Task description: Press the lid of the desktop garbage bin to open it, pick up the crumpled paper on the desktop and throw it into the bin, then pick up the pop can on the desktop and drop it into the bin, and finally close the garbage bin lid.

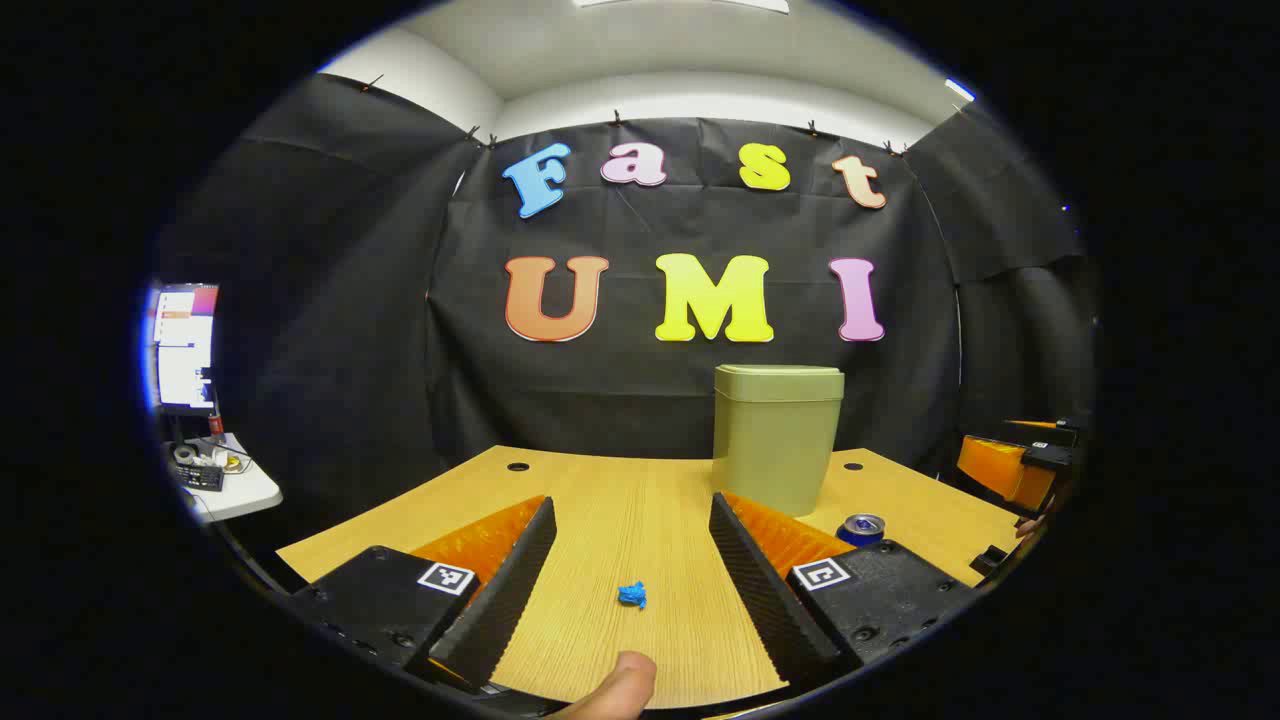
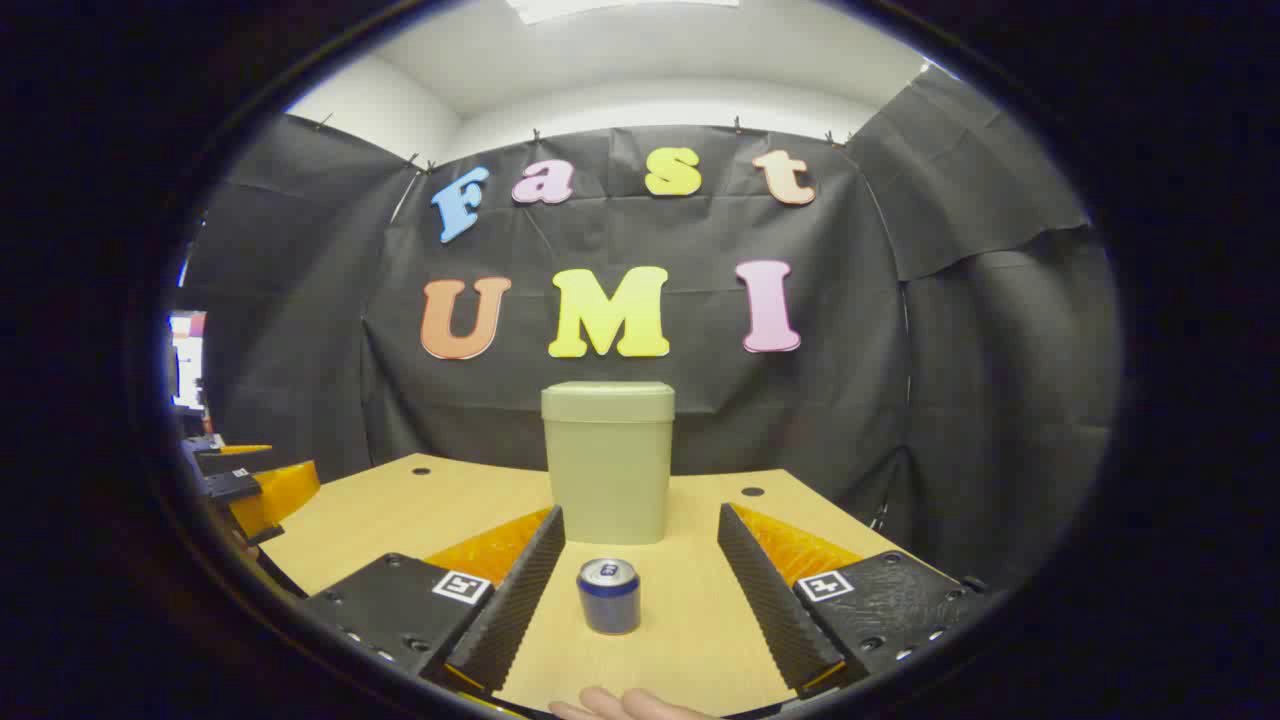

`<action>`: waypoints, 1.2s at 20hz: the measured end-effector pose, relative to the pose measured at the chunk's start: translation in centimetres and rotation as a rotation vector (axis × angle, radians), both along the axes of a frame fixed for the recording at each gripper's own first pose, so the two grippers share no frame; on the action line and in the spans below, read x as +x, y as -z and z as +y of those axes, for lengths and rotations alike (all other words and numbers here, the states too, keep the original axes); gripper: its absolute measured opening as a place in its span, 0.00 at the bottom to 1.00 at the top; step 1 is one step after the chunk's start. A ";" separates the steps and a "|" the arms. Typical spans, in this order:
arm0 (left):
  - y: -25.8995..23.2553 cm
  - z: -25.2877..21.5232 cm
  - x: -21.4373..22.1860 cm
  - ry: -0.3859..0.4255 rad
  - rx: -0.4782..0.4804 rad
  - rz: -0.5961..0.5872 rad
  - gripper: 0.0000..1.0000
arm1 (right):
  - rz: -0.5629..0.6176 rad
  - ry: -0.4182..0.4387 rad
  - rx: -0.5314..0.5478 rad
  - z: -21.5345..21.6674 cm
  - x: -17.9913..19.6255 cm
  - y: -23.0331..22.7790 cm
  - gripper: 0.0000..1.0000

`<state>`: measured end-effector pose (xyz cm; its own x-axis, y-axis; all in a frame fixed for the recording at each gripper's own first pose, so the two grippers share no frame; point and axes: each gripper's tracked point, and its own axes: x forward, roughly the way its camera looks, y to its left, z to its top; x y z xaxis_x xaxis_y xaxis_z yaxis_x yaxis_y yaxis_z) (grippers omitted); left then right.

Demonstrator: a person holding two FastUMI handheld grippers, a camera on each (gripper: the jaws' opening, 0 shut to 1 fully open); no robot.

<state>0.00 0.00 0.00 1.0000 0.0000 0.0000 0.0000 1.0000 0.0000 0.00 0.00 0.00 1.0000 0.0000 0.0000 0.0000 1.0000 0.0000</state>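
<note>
Between the spread fingers of the left gripper (image 1: 632, 575) lies the crumpled paper (image 1: 632, 596), well short of the bin (image 1: 776, 436). Right gripper (image 2: 640, 578), likewise wide, frames the can (image 2: 608, 595) standing before the bin, lid (image 2: 608, 400) closed, on the desk (image 2: 400, 515).

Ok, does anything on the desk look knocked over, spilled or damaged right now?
Nothing stands out. The olive-green plastic bin stands upright with its lid shut, the blue metal pop can stands upright before it, and the small blue crumpled paper lies on the wooden desktop.
</note>
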 end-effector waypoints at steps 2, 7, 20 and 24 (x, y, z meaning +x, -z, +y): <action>0.4 0.5 0.4 -0.010 -0.022 0.010 0.99 | 0.012 -0.001 0.016 -0.1 0.1 0.3 0.95; 1.6 1.3 1.5 -0.036 -0.019 0.034 1.00 | 0.017 -0.003 -0.054 0.6 -0.2 1.4 0.93; 1.2 1.5 1.4 -0.046 0.053 -0.006 0.99 | 0.015 -0.006 -0.106 2.0 -0.3 3.2 0.95; 1.3 1.5 1.5 -0.043 0.044 -0.007 0.99 | 0.010 -0.001 -0.085 1.8 0.1 2.9 0.95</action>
